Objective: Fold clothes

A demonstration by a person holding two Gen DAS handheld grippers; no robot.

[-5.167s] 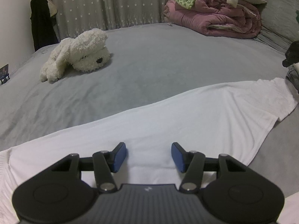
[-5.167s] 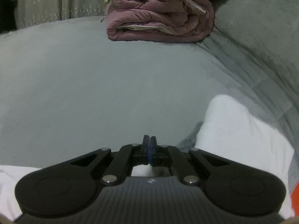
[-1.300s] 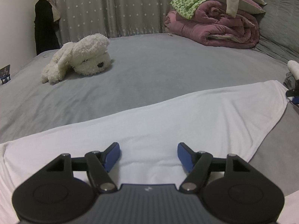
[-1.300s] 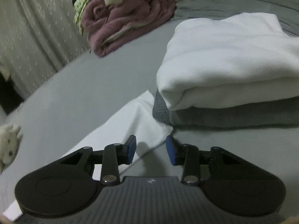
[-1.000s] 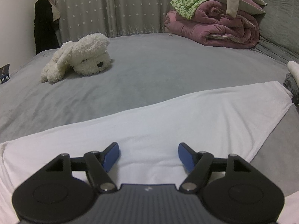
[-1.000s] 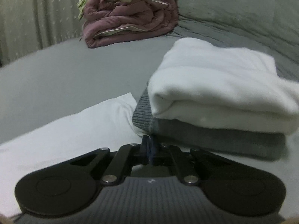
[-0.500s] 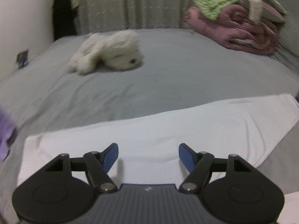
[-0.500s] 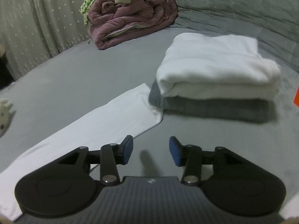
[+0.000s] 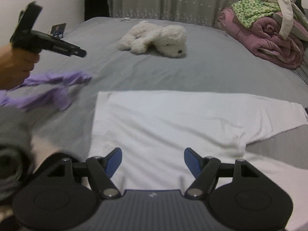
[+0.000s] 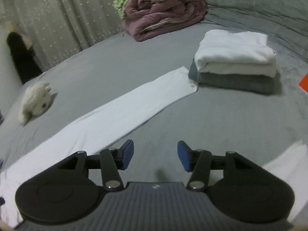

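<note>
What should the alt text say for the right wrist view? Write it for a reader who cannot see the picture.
The right gripper, its jaws opening with nothing between them, hangs above a grey bed beside a long white garment laid flat. The garment's far end reaches a folded stack, a white piece on a grey one. A plush toy lies left, a rolled pink quilt behind.

bed cover: showing plain grey
long flat garment: showing white
soft plush toy: showing cream-white, with a dark nose
crumpled garment: showing purple
rolled quilt: showing dusty pink
patterned cloth on the quilt: showing green and white
curtain: showing grey with small pale stars
folded stack: showing white over grey
gripper pads: showing blue on black arms
</note>
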